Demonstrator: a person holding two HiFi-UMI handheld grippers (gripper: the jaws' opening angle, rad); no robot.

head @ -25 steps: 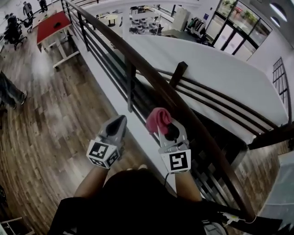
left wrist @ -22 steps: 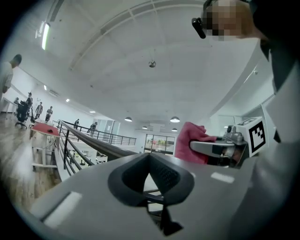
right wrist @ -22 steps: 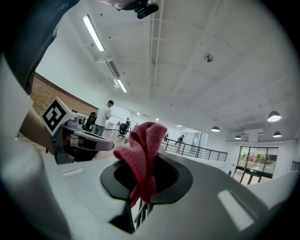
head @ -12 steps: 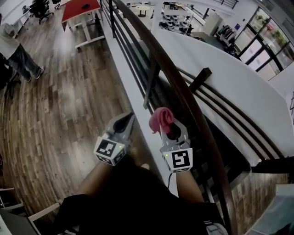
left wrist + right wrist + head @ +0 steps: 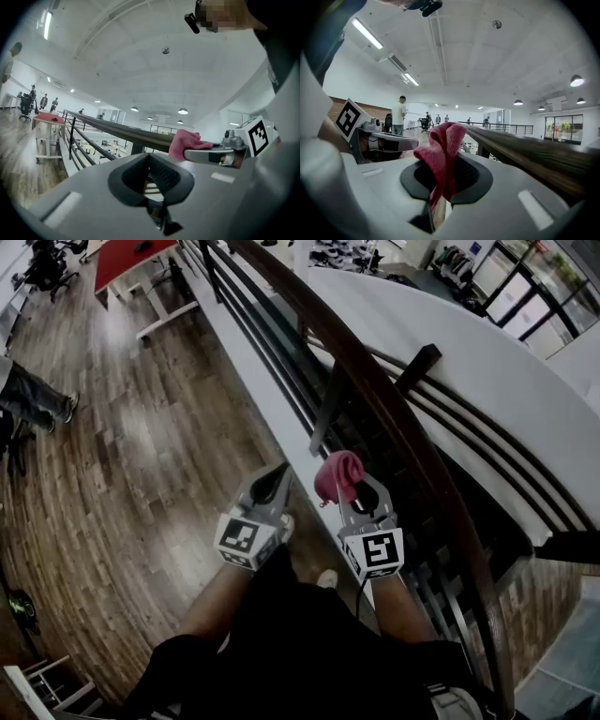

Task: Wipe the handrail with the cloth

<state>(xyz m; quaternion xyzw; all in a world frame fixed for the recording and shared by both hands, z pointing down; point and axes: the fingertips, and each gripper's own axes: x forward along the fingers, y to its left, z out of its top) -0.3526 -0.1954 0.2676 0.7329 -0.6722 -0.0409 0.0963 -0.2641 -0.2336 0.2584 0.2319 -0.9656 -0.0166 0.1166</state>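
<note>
A dark wooden handrail (image 5: pixel 394 409) runs from the top centre down to the lower right, above black metal bars. My right gripper (image 5: pixel 349 486) is shut on a pink cloth (image 5: pixel 336 474), which bunches above its jaws just left of the rail and apart from it. In the right gripper view the cloth (image 5: pixel 443 150) stands up between the jaws, with the handrail (image 5: pixel 525 150) passing on the right. My left gripper (image 5: pixel 274 482) is shut and holds nothing, to the left of the right one. The left gripper view shows the handrail (image 5: pixel 117 133) and the cloth (image 5: pixel 185 143) ahead.
Wooden floor (image 5: pixel 141 456) spreads to the left of the railing. A red-topped table (image 5: pixel 131 259) stands at the far top left, a person (image 5: pixel 33 399) at the left edge. Beyond the rail a white wall (image 5: pixel 450 362) drops beside a stairwell. My shoe (image 5: pixel 326 577) shows below the grippers.
The head view has swung, so the handrail now lies more upright and closer. Both grippers have moved slightly right and up along the rail, the cloth still gripped.
</note>
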